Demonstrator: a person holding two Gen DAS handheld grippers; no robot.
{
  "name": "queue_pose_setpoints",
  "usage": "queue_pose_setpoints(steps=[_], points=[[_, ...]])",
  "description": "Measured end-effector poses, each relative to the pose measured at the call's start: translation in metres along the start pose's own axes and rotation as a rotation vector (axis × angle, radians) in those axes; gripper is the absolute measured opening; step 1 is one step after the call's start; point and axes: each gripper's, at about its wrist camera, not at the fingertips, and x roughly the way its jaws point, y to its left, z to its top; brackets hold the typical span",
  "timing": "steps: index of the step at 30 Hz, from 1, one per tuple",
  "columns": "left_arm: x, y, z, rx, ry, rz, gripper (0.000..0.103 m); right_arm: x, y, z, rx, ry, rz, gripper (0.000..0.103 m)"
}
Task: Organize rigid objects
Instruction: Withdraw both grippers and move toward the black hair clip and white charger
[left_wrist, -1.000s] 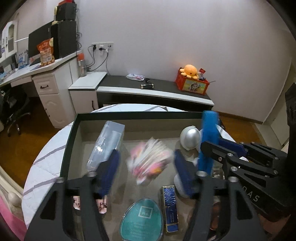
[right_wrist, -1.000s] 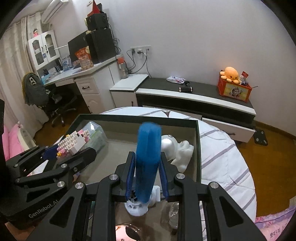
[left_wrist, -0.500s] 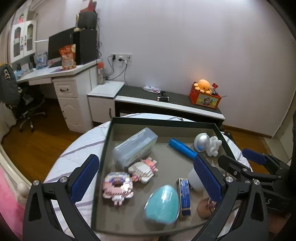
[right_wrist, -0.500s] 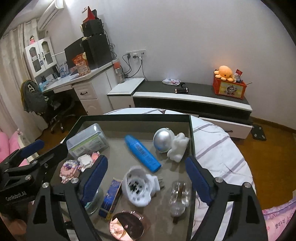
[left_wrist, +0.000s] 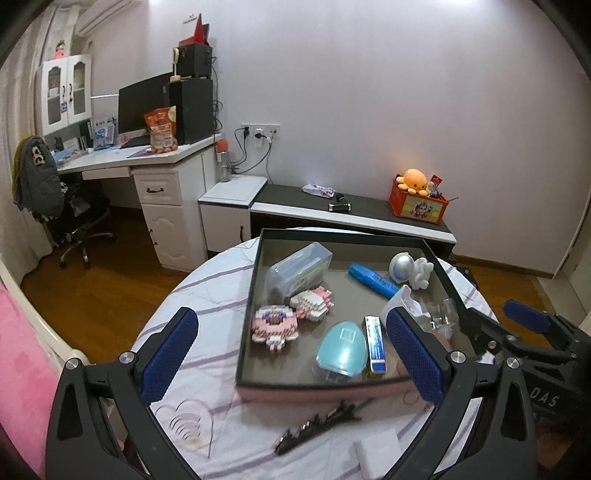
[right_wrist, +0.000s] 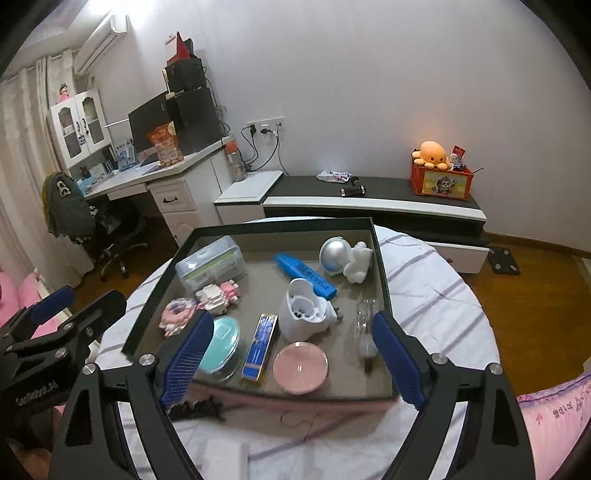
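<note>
A dark-rimmed tray (left_wrist: 343, 236) on the round table holds a blue tube (left_wrist: 373, 280), two pink brick figures (left_wrist: 312, 298), a clear case (left_wrist: 299, 267), a teal egg-shaped case (left_wrist: 341, 350) and an astronaut figure (right_wrist: 341, 254). In the right wrist view the blue tube (right_wrist: 304, 271) lies flat beside a white holder (right_wrist: 304, 310) and a pink round compact (right_wrist: 300, 367). My left gripper (left_wrist: 290, 314) hangs open over the tray's near edge, empty. My right gripper (right_wrist: 291, 317) is open too, with nothing between its fingers.
A black hair clip (left_wrist: 317, 424) and a white block (left_wrist: 376, 448) lie on the striped tablecloth (left_wrist: 207, 295) in front of the tray. Beyond the table stand a white desk (left_wrist: 147, 162), an office chair (left_wrist: 70, 221) and a low dark cabinet (left_wrist: 351, 214).
The right gripper let go of the blue tube and the left let go of a pink brick figure; both now lie in the tray. Both grippers opened wide and drew back and up.
</note>
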Motion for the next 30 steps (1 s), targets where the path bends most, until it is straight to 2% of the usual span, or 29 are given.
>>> queue_pose_setpoints(steps=[13, 20, 30], points=[[-0.080, 0.015, -0.028, -0.006, -0.069, 0.035, 0.103, -0.082, 0.004, -0.031, 0.008, -0.087, -0.006, 0.089], [-0.091, 0.025, -0.053, -0.028, -0.040, 0.039, 0.103, -0.105, 0.001, -0.060, 0.015, -0.076, -0.021, 0.089], [-0.098, 0.022, -0.080, -0.007, -0.017, 0.034, 0.103, -0.108, 0.002, -0.086, 0.016, -0.032, -0.021, 0.089]])
